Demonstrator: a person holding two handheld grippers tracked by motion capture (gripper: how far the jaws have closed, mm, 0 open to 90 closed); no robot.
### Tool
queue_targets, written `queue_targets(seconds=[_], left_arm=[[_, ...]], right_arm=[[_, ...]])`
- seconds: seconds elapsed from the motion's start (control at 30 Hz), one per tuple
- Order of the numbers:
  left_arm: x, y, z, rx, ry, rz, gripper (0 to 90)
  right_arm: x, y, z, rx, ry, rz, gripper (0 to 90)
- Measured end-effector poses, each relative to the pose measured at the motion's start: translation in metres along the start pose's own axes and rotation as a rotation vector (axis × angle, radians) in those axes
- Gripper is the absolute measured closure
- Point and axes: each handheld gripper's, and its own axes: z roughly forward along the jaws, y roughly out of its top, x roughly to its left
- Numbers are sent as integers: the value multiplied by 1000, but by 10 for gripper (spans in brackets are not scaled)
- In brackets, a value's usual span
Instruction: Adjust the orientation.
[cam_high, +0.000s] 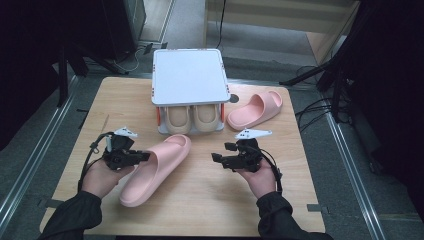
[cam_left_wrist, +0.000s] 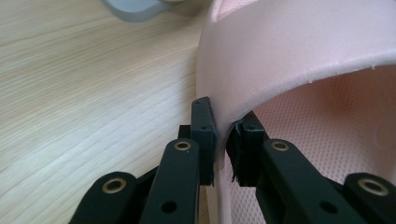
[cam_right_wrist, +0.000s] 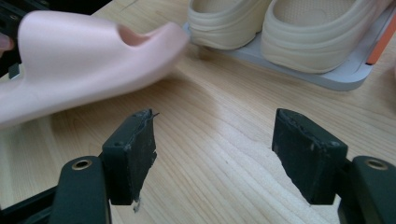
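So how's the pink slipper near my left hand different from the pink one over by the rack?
The near pink slipper is clamped at its strap edge by the left hand-held gripper; the far pink slipper lies untouched. The near one sits in front of the shoe rack, its toe pointing toward the rack; the far one lies to the right of the rack, toe pointing right. Both are the same pink slide style.

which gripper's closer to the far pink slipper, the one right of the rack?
Right. The right gripper sits open below that far pink slipper, apart from it. The left gripper is farther left, clamped on the near pink slipper.
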Motion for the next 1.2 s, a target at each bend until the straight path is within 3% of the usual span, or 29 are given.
queue_targets(seconds=[0.3, 0.47, 0.6, 0.7, 0.8, 0.9, 1.03, 1.13, 1.2], left_arm=[[-18, 13, 24, 46, -10, 64, 803], [-25, 18, 35, 68, -6, 92, 789], [-28, 19, 39, 77, -9, 100, 772], [-29, 19, 41, 78, -23, 106, 746], [-31, 17, 43, 106, -25, 127, 695], [-31, 17, 41, 104, -44, 128, 663], [-29, 16, 31, 62, -94, 122, 636], [-28, 14, 20, 45, -120, 149, 652], [-25, 13, 12, 23, -147, 138, 684]], right_arm=[[6, -8, 5, 33, 31, -31, 330], [6, -14, 8, 53, 21, -36, 325], [5, -15, 9, 34, 28, -33, 308], [4, -15, 10, 23, 1, -24, 312], [3, -16, 13, 31, 4, -16, 368], [6, -17, 19, 55, 2, -33, 420], [11, -20, 24, 70, -9, -61, 523], [12, -21, 24, 55, -11, -64, 600], [12, -21, 23, 38, -9, -62, 666]])
